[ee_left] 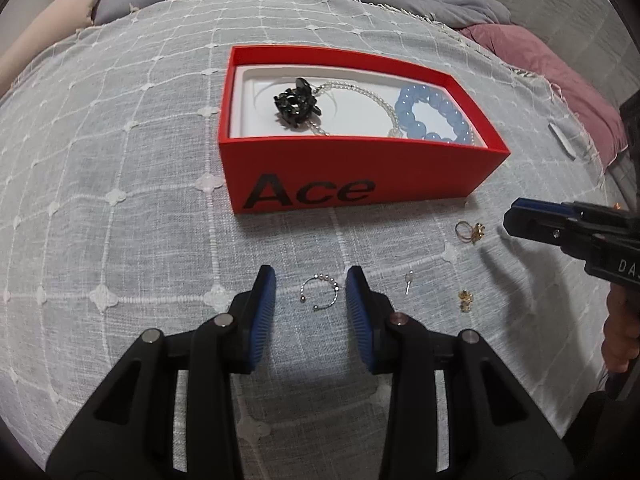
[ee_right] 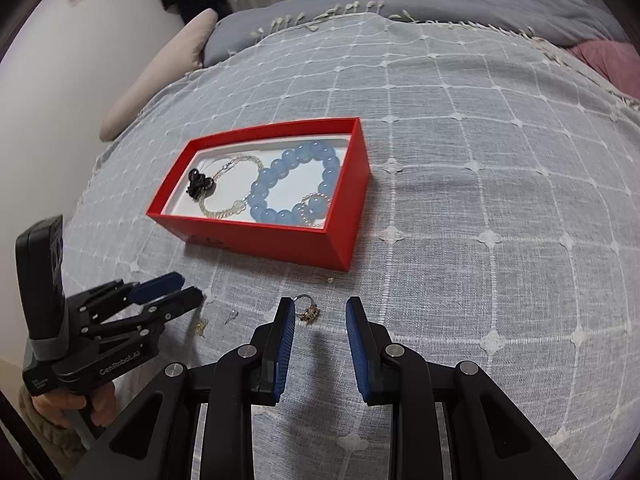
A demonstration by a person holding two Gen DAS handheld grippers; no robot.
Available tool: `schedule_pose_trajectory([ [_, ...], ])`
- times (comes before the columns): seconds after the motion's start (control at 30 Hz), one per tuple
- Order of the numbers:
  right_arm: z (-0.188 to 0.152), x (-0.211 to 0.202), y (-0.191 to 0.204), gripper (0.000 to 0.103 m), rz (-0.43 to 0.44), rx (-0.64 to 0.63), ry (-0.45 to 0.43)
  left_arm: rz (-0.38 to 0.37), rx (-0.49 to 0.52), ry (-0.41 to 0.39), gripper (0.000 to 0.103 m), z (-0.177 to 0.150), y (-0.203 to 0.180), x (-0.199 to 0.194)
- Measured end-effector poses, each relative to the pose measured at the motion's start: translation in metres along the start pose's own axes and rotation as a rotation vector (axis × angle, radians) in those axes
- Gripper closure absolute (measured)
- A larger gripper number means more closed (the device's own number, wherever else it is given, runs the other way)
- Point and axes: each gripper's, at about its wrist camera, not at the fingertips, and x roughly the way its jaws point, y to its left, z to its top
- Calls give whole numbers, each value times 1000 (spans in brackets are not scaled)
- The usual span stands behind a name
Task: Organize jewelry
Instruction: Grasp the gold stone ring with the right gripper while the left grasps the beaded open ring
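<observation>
A red box [ee_left: 360, 172] marked "Ace" lies on the grey bedspread; it also shows in the right wrist view [ee_right: 276, 240]. It holds a blue bead bracelet [ee_left: 434, 114], a clear bead chain [ee_left: 372, 96] and a black flower piece [ee_left: 297, 103]. My left gripper [ee_left: 311, 280] is open, its fingers either side of a small silver beaded open ring [ee_left: 320, 292]. My right gripper [ee_right: 320, 310] is open, a gold ring [ee_right: 308, 312] lying just inside its left finger [ee_right: 286, 320]. That ring also shows in the left wrist view [ee_left: 470, 232].
A small silver pin [ee_left: 409, 283] and a gold earring [ee_left: 465, 300] lie on the bedspread right of the left gripper. A white flat item [ee_left: 564, 142] lies far right. A pink blanket [ee_left: 560, 80] and a pale pillow [ee_right: 160, 76] border the bed.
</observation>
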Motion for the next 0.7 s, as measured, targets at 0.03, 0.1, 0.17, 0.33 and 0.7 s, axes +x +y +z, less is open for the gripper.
schedule_pose_trajectory([
  [0.03, -1, 2, 3, 76, -10, -20, 2, 6, 8, -1, 64, 0, -1, 0],
  [0.1, -2, 4, 8, 76, -22, -57, 0, 11, 21, -4, 65, 0, -3, 0],
  [0.17, -3, 5, 16, 76, -27, -111, -7, 10, 27, -3, 69, 0, -4, 0],
  [0.33, -9, 14, 28, 76, -76, -249, -11, -1, 26, 0, 82, 1, -3, -1],
  [0.7, -20, 35, 36, 76, -125, -445, -36, -18, 6, -8, 82, 1, 2, -7],
])
